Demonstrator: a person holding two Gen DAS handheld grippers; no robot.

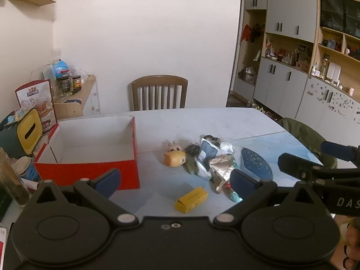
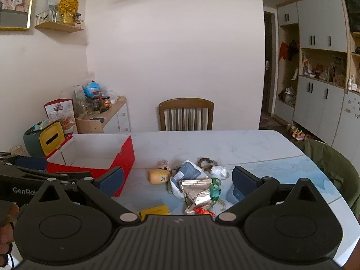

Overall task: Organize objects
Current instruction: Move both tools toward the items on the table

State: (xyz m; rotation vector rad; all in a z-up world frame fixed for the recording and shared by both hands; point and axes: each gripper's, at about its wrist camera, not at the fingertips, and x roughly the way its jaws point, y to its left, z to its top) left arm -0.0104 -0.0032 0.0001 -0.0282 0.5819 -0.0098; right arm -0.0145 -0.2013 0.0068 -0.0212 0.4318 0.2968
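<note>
Clutter pile (image 2: pixel 193 186) ahead of right tool (image 2: pixel 177 183) (fingers spread)

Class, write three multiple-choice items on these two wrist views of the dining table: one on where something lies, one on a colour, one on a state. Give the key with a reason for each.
1. Where does the red box stand relative to the pile of small items?
A. Left of it
B. Right of it
C. On top of it

2. What colour is the small carton nearest the left gripper?
A. Green
B. Yellow
C. White

3. What state is the red box in?
A. Closed with a lid
B. Open and full
C. Open and empty

Key:
1 A, the box sits on the table's left side, apart from the pile.
2 B, the carton is yellow all over.
3 C, its white inside shows bare, with no lid on.

Both the left gripper and the right gripper are open, holding nothing.
</note>
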